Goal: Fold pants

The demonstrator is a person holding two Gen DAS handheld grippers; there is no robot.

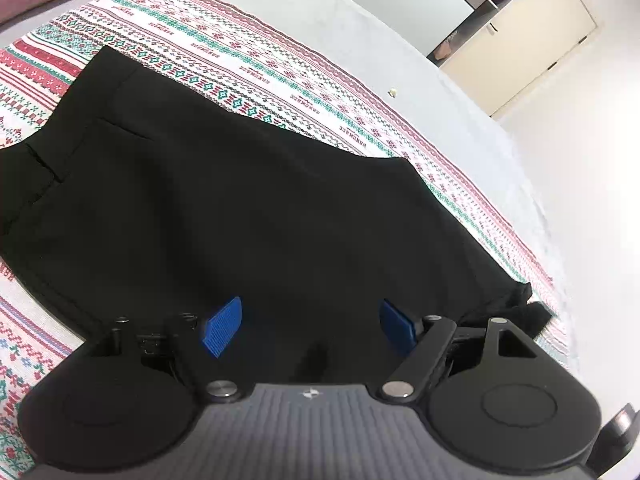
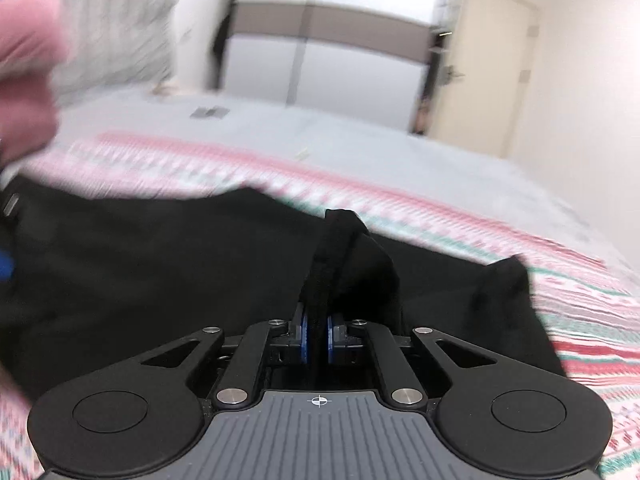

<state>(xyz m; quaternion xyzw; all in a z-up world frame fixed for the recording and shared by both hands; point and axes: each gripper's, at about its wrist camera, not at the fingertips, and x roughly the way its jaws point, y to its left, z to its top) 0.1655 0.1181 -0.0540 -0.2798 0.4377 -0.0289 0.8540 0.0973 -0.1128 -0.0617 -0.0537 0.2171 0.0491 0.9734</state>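
black pants (image 1: 224,208) lie flat on the patterned blanket (image 1: 280,68) — long axis diagonal, waistband upper left. left gripper (image 1: 310,326) gapes wide, empty; right gripper (image 2: 318,340) pinches a raised pants fold.

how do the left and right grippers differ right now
The left gripper has its jaws spread wide; the right gripper has its jaws closed. The left holds nothing and sits over the flat black pants; the right pinches a raised bunch of the pants fabric. The left view is sharp; the right view is motion-blurred. Both have blue pads.
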